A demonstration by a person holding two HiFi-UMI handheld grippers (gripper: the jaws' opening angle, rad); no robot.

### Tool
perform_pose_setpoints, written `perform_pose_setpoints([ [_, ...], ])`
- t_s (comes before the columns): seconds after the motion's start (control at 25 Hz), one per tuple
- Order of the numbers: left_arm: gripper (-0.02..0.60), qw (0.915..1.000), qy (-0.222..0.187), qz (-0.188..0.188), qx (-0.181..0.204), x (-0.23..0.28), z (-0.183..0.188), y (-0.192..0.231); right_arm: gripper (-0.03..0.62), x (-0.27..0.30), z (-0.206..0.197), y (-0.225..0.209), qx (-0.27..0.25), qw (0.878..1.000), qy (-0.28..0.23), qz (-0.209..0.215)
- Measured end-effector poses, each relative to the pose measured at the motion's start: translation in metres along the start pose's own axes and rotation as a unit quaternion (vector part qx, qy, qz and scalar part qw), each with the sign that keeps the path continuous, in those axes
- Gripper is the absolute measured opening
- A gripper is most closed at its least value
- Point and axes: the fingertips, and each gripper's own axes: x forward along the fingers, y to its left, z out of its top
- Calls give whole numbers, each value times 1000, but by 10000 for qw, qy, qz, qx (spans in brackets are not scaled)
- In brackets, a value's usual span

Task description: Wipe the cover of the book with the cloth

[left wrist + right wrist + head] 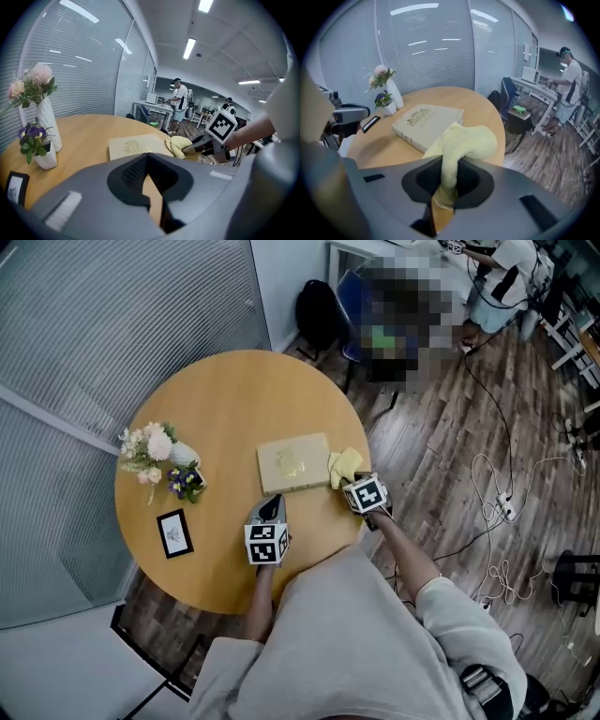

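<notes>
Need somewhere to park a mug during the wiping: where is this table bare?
Widest bare stretch: the far half of the table, beyond the book. A smaller patch between the picture frame and the left tool. Crowded: the left edge with flower vases, and the right edge with cloth and right tool.

No legible text in any view. Book point(293, 463) cover carries a gold emblem only, and any lettering in it is too small to read. The small black-framed card point(174, 533) on the bench point(225, 399) has pale print, unreadable. The cubes on the left tongs point(272, 508) and right tongs point(347, 484) show black-and-white square marker codes, no characters or numbers.
</notes>
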Motion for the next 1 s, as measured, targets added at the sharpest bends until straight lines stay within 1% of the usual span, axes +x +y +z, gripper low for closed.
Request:
perform_pose_setpoints([
  [0.12,6,10000,-20,-2,4,-1,0,2,63,-12,-1,-3,-134,9996,-189,-149],
  [0.24,6,10000,-66,-7,13,-2,3,1,62,-27,3,-1,-238,9984,-484,-196],
  [0.48,6,9999,-75,69,-5,-3,4,-7,62,-60,19,-1,-197,9927,-1173,-183],
  [0.76,6,9991,-208,351,-82,-5,18,-19,62,-108,56,-11,-492,9802,-1914,-98],
  [1.0,6,9975,-340,597,-165,-11,29,-20,63,-135,77,-22,-638,9721,-2254,-98],
])
